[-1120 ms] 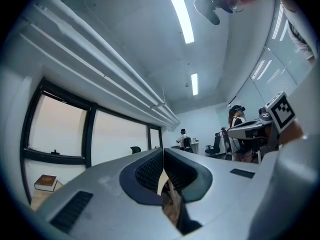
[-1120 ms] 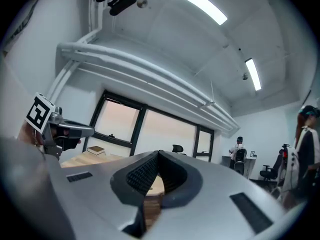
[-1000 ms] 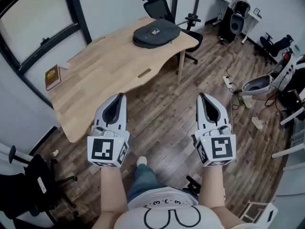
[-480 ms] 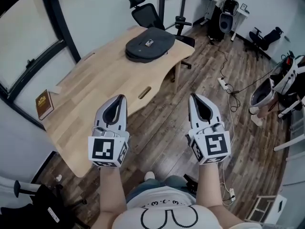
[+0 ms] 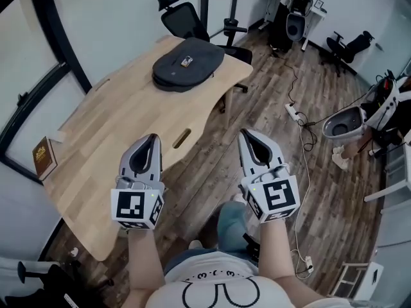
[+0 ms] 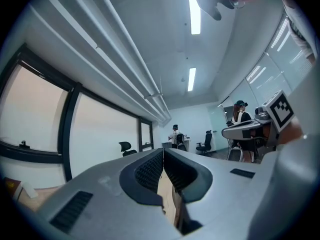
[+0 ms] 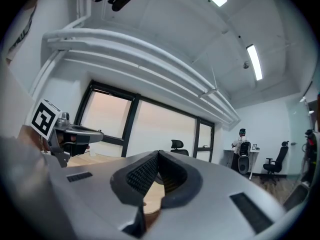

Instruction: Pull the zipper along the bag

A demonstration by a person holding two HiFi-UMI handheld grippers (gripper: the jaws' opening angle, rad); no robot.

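The bench (image 5: 122, 120) stretches away ahead of me, and the bag (image 5: 187, 64) lies flat at its far end, in front of an office chair (image 5: 183, 18). My worry is that nothing pins the bag, so a clumsy arrival could shove it toward the far edge. The left gripper (image 5: 153, 136) and right gripper (image 5: 247, 133) both have their jaws clenched on nothing, at the bench's near side and well apart from the bag. Its zipper pull is too small to pick out.
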